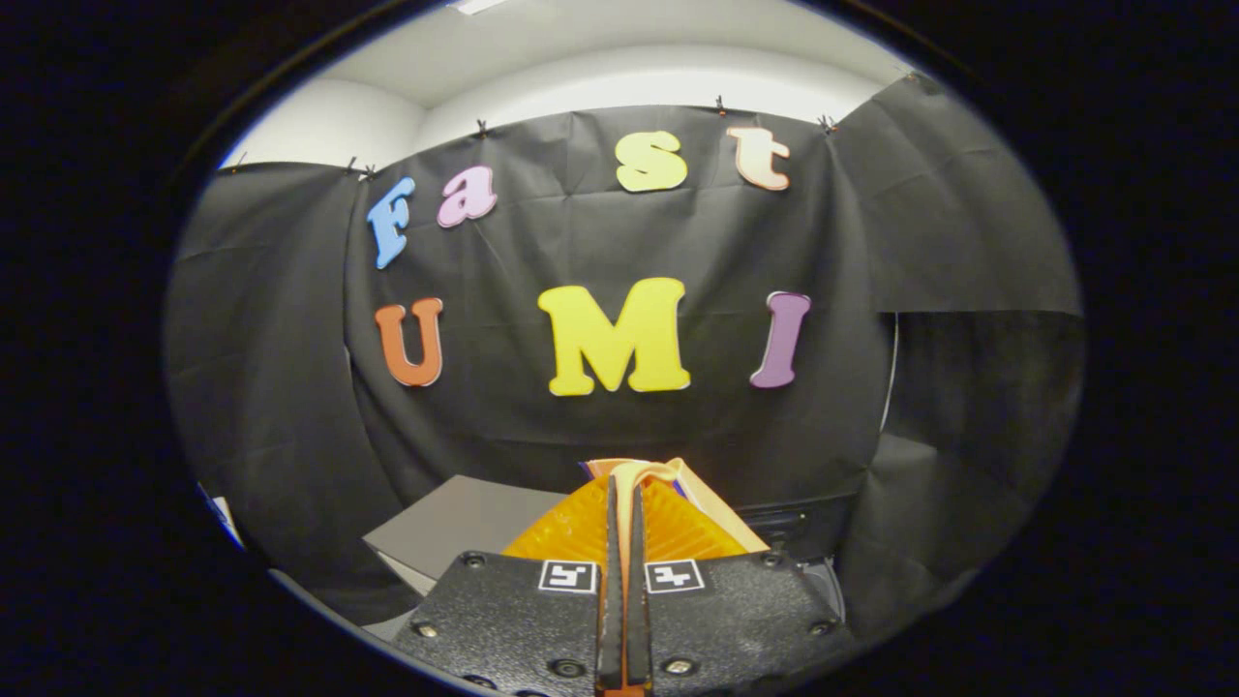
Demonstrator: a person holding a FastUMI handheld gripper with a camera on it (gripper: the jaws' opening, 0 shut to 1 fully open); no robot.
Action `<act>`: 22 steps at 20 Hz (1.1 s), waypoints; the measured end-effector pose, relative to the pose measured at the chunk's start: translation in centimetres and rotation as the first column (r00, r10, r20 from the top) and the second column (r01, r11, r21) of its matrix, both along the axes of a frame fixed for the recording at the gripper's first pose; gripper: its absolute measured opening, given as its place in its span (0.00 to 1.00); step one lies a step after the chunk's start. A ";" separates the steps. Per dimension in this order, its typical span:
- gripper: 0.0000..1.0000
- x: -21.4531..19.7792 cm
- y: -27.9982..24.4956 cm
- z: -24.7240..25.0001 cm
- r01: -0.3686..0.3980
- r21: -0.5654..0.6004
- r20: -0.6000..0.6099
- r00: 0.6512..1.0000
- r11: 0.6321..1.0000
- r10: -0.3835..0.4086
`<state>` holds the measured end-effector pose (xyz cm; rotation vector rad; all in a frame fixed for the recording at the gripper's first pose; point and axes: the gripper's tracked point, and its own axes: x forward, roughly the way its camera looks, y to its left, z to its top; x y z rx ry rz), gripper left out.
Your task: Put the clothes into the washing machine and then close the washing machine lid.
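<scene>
Gripper view: hand-held gripper [624, 503] pinching one cloth [650, 471].

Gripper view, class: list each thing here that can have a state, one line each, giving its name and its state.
claw: fingers closed together, pinching a strip of cloth between them.
garment: light, orange-edged cloth, held at the fingertips, lifted and draping beyond them.
grey lid: flat grey panel just left of the fingers, below the black wall; whether it is raised or shut cannot be told.
</scene>
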<state>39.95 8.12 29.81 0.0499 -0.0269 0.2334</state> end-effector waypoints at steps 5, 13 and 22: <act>0.05 1.3 -6.6 0.4 0.067 0.052 -0.028 0.997 0.996 -0.066; 0.05 9.5 -11.9 -3.8 0.040 0.042 -0.139 0.990 0.998 -0.034; 0.05 14.7 -11.8 -1.1 -0.059 0.031 -0.121 0.991 0.998 0.063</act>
